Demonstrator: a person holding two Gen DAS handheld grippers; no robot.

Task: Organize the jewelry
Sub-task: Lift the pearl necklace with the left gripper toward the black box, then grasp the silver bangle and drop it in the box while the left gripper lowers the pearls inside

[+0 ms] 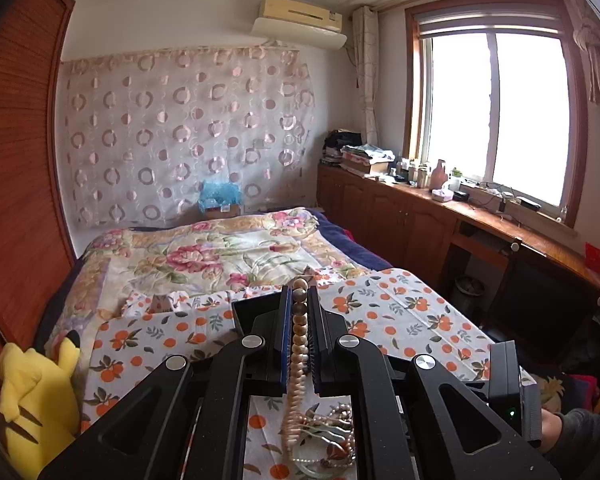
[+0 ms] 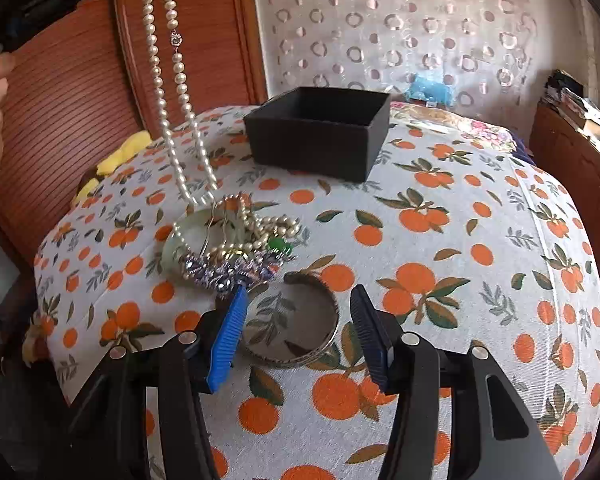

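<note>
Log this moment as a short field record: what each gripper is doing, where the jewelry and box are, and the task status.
left gripper: jaws shut on pearl necklace, lifted above the bed
necklace: hangs in two strands, lower end reaches the pile
right gripper: jaws open, either side of the bangle, not gripping
bangle: flat on orange-print cloth, beside the pile
pile: pearls, pale jade bangle, green bead, beaded piece, tangled
box: black, open, behind the pile, nothing seen inside
status: nothing boxed yet
</note>
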